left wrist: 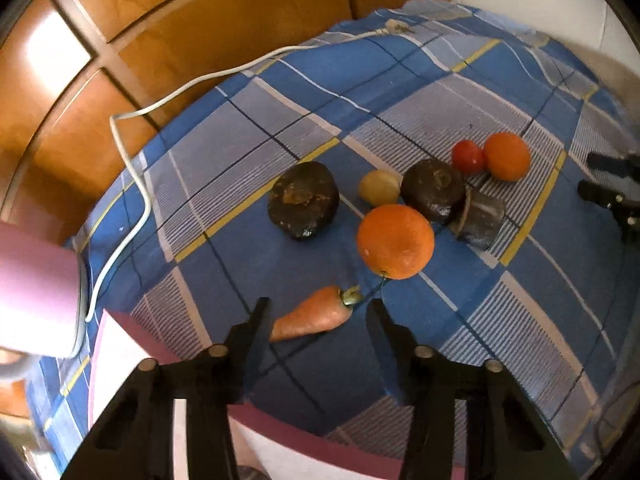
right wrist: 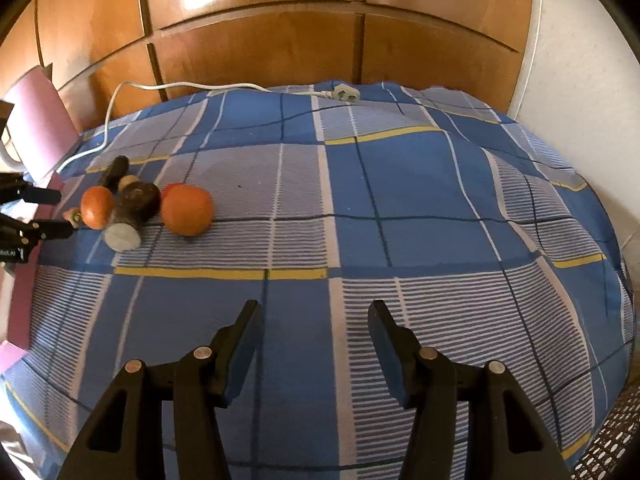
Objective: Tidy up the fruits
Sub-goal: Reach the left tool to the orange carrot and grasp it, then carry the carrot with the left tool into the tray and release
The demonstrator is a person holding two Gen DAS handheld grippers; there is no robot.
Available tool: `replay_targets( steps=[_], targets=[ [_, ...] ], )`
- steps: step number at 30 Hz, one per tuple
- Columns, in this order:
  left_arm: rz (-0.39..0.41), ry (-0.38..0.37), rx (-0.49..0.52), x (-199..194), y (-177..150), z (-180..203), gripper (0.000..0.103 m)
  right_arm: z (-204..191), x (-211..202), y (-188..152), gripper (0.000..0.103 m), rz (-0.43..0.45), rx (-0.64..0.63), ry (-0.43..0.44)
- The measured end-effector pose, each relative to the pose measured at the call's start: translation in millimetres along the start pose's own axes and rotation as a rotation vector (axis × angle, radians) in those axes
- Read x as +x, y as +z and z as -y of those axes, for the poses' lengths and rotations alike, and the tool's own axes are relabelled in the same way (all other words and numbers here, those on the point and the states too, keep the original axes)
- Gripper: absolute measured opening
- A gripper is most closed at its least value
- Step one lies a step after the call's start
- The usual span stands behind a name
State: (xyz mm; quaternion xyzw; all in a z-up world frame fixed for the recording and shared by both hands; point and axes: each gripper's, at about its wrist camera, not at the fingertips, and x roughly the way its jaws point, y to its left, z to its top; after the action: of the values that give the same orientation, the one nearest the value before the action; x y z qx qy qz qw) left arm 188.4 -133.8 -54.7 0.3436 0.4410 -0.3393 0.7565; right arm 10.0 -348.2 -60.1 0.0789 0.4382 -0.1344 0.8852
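A carrot (left wrist: 312, 316) lies on the blue checked cloth (left wrist: 248, 160) between the fingers of my left gripper (left wrist: 318, 308). Its thin end is against the left finger, and a gap shows at the right finger, so the jaws stand open around it. Just beyond are a large orange (left wrist: 395, 241), a small yellowish fruit (left wrist: 379, 187), two dark round lumps (left wrist: 303, 199) (left wrist: 434, 190), a cut dark piece (left wrist: 480, 218), a tomato (left wrist: 467, 156) and a second orange (left wrist: 506, 156). My right gripper (right wrist: 316, 316) hangs open over bare cloth, well to the right of the pile (right wrist: 138, 200).
A pink box (left wrist: 36, 292) stands at the cloth's left edge, with a pink board (left wrist: 120, 360) below the left gripper. A white cable (left wrist: 132, 152) with a plug (right wrist: 344, 93) runs along the far edge. Wooden cupboard doors (right wrist: 260, 40) stand behind.
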Motion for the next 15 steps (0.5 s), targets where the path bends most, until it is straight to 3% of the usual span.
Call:
replay_targets(
  steps=[6, 11, 15],
  targets=[
    [0.014, -0.007, -0.004, 5.2, -0.2, 0.8, 0.043, 2.1, 3.3, -1.5, 0.060, 0.008, 0.005, 0.006],
    [0.032, 0.001, -0.024, 3.0, -2.2, -1.1, 0.031, 1.0, 3.5, -1.9, 0.062, 0.008, 0.009, 0.007],
    [0.048, 0.009, -0.029, 0.8, -4.4, 3.3, 0.031, 1.0, 3.4, -1.7, 0.062, 0.006, 0.008, 0.006]
  ],
)
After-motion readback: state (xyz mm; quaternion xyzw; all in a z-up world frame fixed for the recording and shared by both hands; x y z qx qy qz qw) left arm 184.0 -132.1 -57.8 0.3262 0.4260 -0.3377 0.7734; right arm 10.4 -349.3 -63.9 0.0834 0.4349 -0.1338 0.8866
